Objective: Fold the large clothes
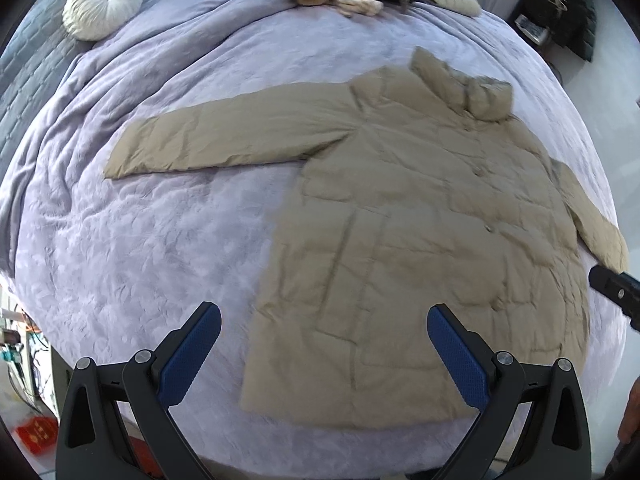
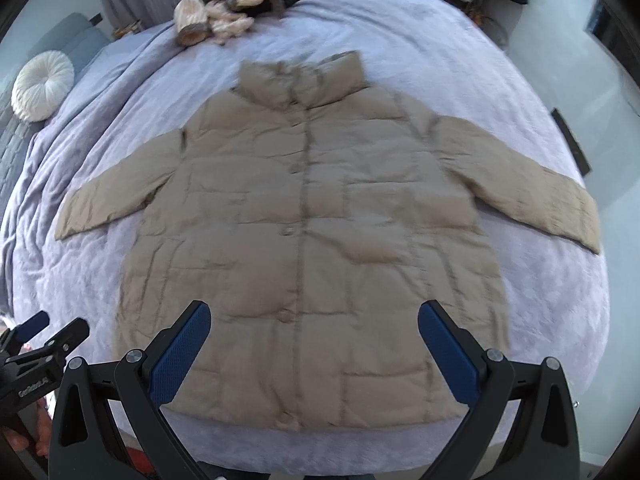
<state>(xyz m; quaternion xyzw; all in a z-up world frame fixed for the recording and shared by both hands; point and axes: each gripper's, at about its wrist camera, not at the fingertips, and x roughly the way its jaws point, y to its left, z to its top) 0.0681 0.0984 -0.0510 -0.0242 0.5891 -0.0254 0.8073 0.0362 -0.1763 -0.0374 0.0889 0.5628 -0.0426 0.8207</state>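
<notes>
Nearest the cameras, both tools hang above the near edge of the bed (image 2: pixel 540 320), neither touching cloth. The left gripper (image 1: pixel 324 324) has its jaws spread wide and released, aimed at the coat's hem corner on that side; the right gripper (image 2: pixel 314 322) is likewise released and grasps nothing, centred over the button placket at the hem. That stance suits a start: each tool can drop onto its own part of the hem.

The puffer coat (image 2: pixel 304 240), the thing to fold, lies face up and buttoned in the middle of the bed, hem toward 6 o'clock, collar toward 12. It is spread flat so that the seams can serve as fold lines. Its sleeves run out to 9 and 3 o'clock, clear of the body, so either can be swung inward. No fold looks made yet.

Farther off, at 10 o'clock, a round white cushion (image 2: pixel 42 84) sits well apart from the coat. At 12 o'clock a heap of other clothes (image 2: pixel 224 4) waits beyond the collar, probably next in turn.
</notes>
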